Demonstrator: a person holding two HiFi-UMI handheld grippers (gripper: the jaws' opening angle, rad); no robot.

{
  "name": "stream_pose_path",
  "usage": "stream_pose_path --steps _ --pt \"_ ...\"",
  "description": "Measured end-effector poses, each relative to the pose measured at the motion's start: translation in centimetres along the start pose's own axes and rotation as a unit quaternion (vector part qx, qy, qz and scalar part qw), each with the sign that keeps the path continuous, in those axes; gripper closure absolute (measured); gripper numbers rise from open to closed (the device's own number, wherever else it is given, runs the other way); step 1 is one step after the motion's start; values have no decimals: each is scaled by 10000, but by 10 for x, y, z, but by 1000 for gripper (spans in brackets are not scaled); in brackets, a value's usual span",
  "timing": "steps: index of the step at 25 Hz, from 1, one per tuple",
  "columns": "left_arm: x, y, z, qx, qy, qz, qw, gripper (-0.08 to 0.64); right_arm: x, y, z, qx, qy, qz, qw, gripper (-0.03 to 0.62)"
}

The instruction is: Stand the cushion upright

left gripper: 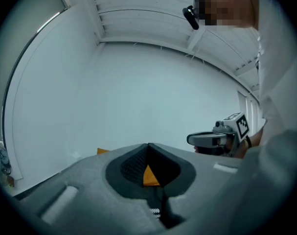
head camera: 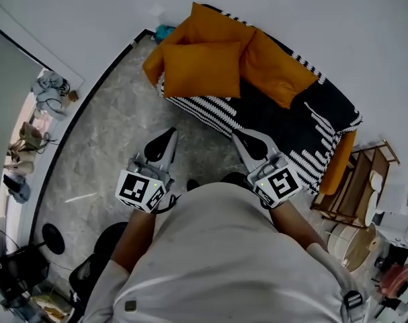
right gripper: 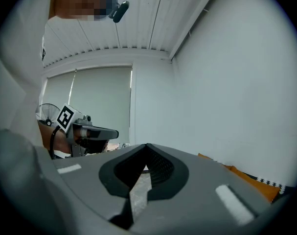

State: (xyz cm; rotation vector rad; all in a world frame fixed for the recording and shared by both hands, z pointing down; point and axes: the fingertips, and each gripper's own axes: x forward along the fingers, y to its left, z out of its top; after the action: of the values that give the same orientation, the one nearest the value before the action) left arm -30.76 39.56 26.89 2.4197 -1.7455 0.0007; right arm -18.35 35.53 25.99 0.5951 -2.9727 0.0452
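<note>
A large orange cushion (head camera: 200,69) lies tilted at the left end of the sofa (head camera: 304,136), which has a black-and-white striped cover. More orange cushions (head camera: 274,66) lean along the sofa's back. In the head view my left gripper (head camera: 171,132) and right gripper (head camera: 235,134) are held side by side over the floor, short of the sofa's front edge and pointing toward it. Both are shut with nothing between their jaws. In the left gripper view a sliver of orange cushion (left gripper: 150,176) shows past the shut left gripper (left gripper: 148,146). The right gripper view shows the shut right gripper (right gripper: 146,146) and a cushion edge (right gripper: 246,177).
Grey marbled floor (head camera: 103,133) lies between me and the sofa. A wooden rack (head camera: 355,187) stands at the sofa's right end. Shoes and small items (head camera: 29,140) sit by the left wall. A fan (head camera: 2,247) and a black round base (head camera: 54,237) are at lower left.
</note>
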Motion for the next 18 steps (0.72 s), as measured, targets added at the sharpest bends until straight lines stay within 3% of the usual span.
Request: stream_pose_path --steps 8,13,18 --pt "58 35 -9 -172 171 -137 9996 557 38 -55 -7 69 94 -103 9999 581" --pt "115 66 -7 -65 274 61 9996 557 74 -122 -15 214 50 44 9997 581" --pt "187 89 1 -44 339 262 9991 557 105 -197 1 31 33 375 9993 581"
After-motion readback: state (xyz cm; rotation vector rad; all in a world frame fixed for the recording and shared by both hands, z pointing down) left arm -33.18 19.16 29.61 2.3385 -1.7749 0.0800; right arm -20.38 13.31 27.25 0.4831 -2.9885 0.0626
